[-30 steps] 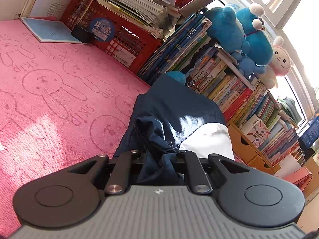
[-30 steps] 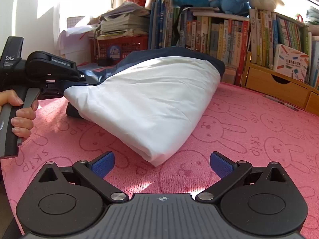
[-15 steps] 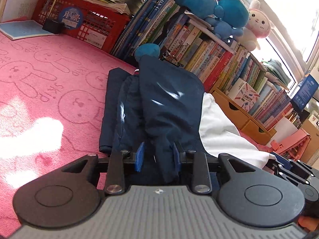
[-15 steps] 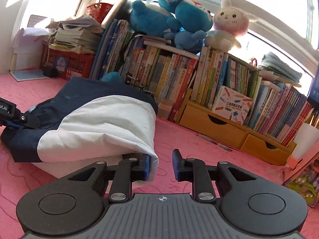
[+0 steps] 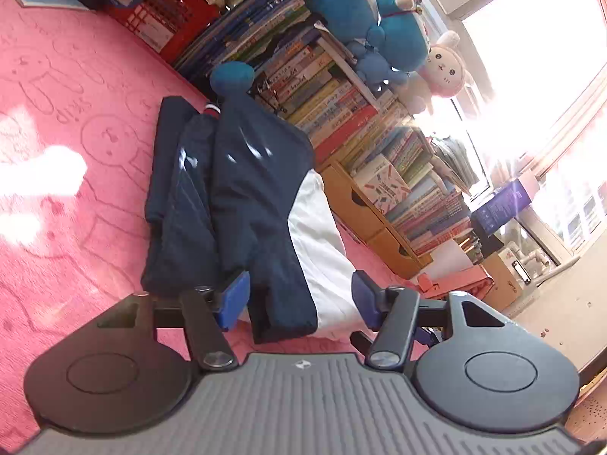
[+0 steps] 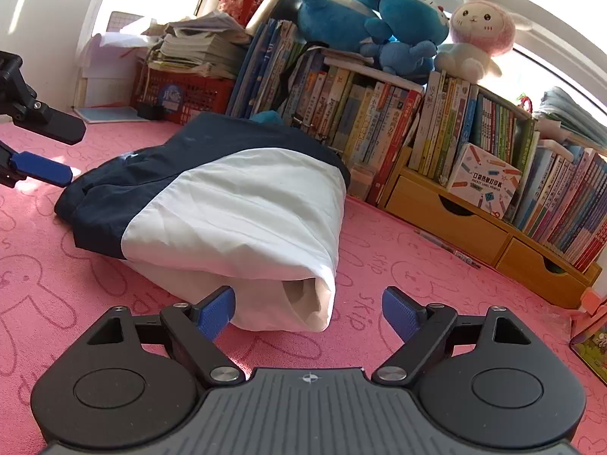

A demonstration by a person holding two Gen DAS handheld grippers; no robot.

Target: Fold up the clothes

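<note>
1. Garment [image 6: 227,204]: one navy-and-white piece, lying doubled over in a compact bundle on the pink rabbit-print mat [image 6: 398,265], just in front of the bookshelf [image 6: 436,121]. Navy part toward the left gripper, white part toward the right.
2. Left gripper [image 5: 299,295]: fingers spread wide, nothing between them; poised at the bundle's near end, blue pads either side of the navy edge.
3. Right gripper [image 6: 307,313]: likewise spread wide and empty, just short of the open white end.
4. Handling: thin woven cloth, judged light, limp and somewhat slick; layers likely to slide apart if lifted by one ply.
5. Hold points: pinch through all layers at a folded edge or corner. The inner layers are possibly bunched; the views do not settle it.
</note>
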